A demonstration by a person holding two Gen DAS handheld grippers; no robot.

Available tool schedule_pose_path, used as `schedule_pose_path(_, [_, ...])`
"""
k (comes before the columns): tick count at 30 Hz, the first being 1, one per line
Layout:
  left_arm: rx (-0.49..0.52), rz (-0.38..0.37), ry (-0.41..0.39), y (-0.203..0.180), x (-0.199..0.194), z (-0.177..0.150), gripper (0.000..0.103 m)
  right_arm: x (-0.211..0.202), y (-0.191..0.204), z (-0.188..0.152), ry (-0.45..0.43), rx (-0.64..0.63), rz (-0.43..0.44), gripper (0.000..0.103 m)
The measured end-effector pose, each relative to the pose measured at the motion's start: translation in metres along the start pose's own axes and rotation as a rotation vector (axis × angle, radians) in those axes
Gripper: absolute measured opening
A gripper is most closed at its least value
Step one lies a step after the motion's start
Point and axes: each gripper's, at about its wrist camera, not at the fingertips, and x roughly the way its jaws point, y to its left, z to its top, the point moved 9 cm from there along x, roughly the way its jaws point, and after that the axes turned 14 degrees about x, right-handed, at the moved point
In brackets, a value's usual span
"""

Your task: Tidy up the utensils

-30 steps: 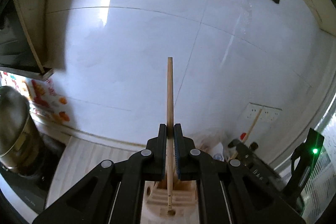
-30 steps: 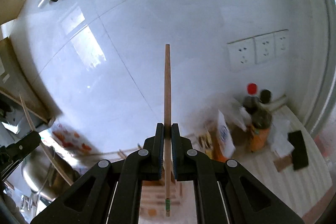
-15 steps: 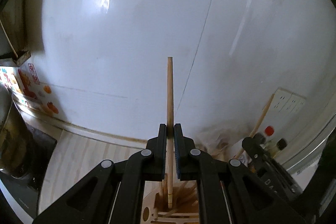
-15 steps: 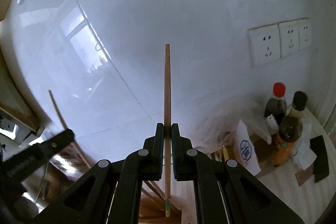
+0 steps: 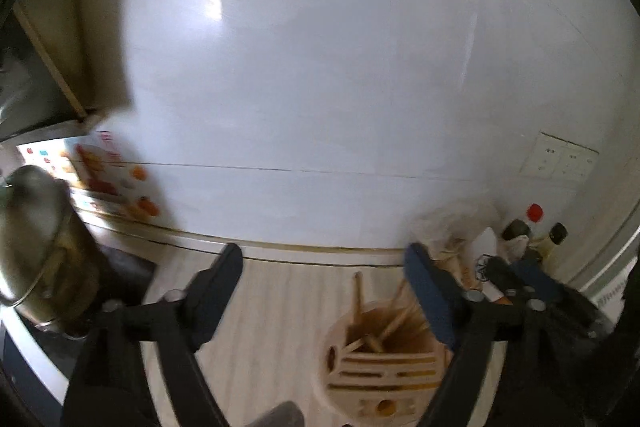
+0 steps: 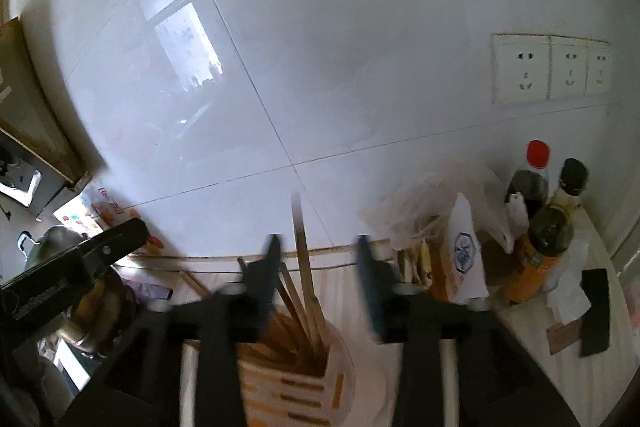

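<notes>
A round pale utensil holder [image 5: 380, 359] stands on the light counter and holds several wooden chopsticks [image 5: 394, 319]. My left gripper [image 5: 322, 291] is open and empty, just above and left of the holder. In the right wrist view the same holder [image 6: 296, 383] sits below my right gripper [image 6: 318, 267], which is open. A wooden chopstick [image 6: 302, 259] stands between its jaws with its lower end in the holder, touching neither jaw that I can see. The left gripper shows at the left [image 6: 76, 267].
A steel pot [image 5: 36, 243] stands at the left on a dark hob. Sauce bottles [image 6: 532, 183], an orange-labelled bottle [image 6: 540, 255] and plastic bags [image 6: 464, 247] crowd the right. A tiled wall with sockets [image 6: 552, 71] rises behind. A dark object [image 6: 594, 311] lies far right.
Both grippers were shut on upright chopsticks; both have opened. The left chopstick now lies in the holder and the right one stands loose in it. Both views have tipped down toward the counter.
</notes>
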Motion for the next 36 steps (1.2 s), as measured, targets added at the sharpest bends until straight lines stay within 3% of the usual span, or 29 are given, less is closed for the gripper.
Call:
schedule_pose_path(3, [0.016, 0.029, 0.049, 0.006, -0.006, -0.018, 0.088, -0.015, -0.011, -0.002, 0.004, 0.000, -0.023, 0.058])
schedule_pose_path(7, [0.022, 0.064, 0.077, 0.011, -0.009, -0.041, 0.103, -0.035, -0.022, -0.012, 0.019, -0.012, -0.080, 0.066])
schedule_pose_path(9, [0.028, 0.087, 0.084, 0.010, -0.009, -0.052, 0.103, -0.042, -0.030, -0.021, 0.029, -0.034, -0.128, 0.070])
schedule_pose_path(16, [0.024, 0.111, 0.119, 0.004, -0.008, -0.077, 0.103, -0.050, -0.049, -0.053, 0.055, -0.124, -0.234, 0.101])
schedule_pose_path(26, [0.033, 0.087, 0.100, -0.002, -0.035, -0.085, 0.103, -0.077, -0.049, -0.059, 0.014, -0.158, -0.297, 0.103])
schedule_pose_path(36, [0.056, 0.051, 0.047, 0.003, -0.118, -0.103, 0.103, -0.149, -0.039, -0.076, -0.055, -0.130, -0.327, 0.103])
